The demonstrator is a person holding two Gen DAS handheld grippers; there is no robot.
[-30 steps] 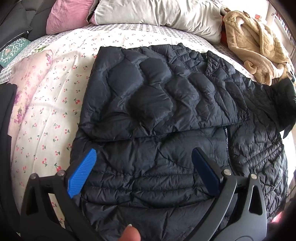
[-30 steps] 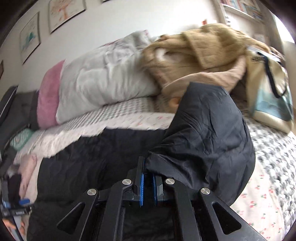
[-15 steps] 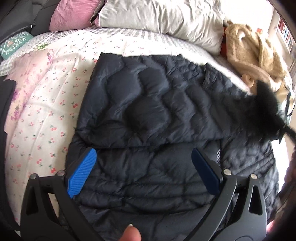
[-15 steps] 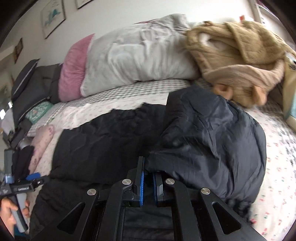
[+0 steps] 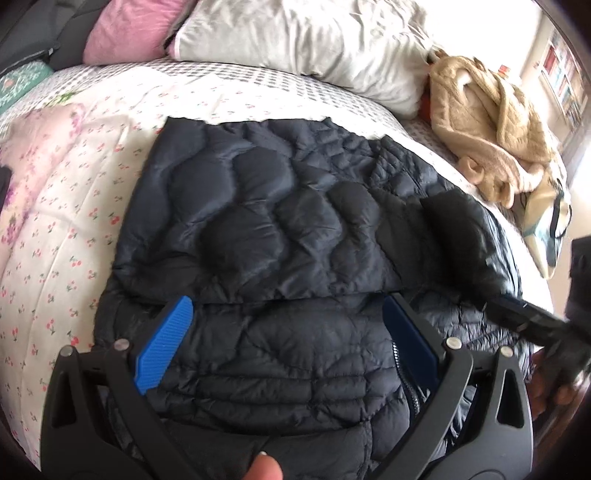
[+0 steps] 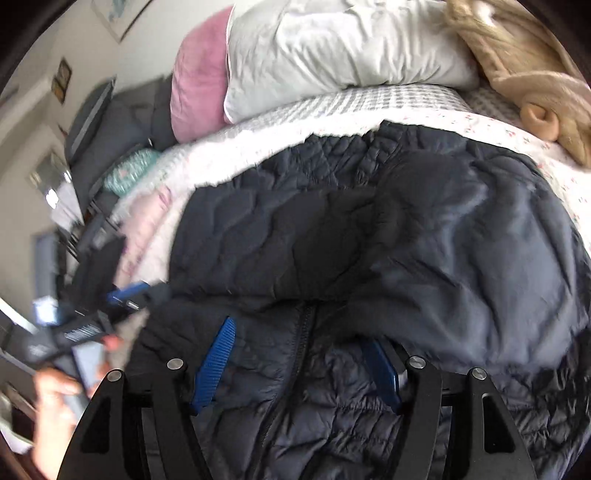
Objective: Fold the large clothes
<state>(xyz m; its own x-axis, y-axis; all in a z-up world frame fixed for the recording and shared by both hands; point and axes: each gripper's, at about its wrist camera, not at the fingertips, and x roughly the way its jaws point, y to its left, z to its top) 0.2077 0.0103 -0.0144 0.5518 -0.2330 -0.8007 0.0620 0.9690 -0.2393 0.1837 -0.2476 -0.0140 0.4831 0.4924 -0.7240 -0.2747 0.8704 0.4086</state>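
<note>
A dark navy quilted jacket [image 5: 280, 221] lies spread on the bed, its left sleeve folded across the chest. My left gripper [image 5: 286, 332] hovers open over the jacket's lower front, with nothing between its blue pads. In the right wrist view the right sleeve [image 6: 480, 266] lies laid over the jacket body [image 6: 258, 236]. My right gripper [image 6: 299, 365] is over the zipper [image 6: 304, 332] with its jaws opening; the sleeve's edge lies by the right pad, not pinched. The right gripper [image 5: 532, 321] also shows blurred at the right edge of the left wrist view.
The cherry-print bedspread [image 5: 62, 221] surrounds the jacket. A white pillow [image 5: 314, 40] and a pink pillow [image 5: 122, 29] lie at the head. A beige knit garment [image 5: 491, 136] and a pale bag [image 5: 550, 229] sit at the right. Dark furniture [image 6: 110, 125] stands beside the bed.
My right gripper carried the sleeve across and down onto the jacket, then its jaws parted and let it go. My left gripper rose slightly and stayed open.
</note>
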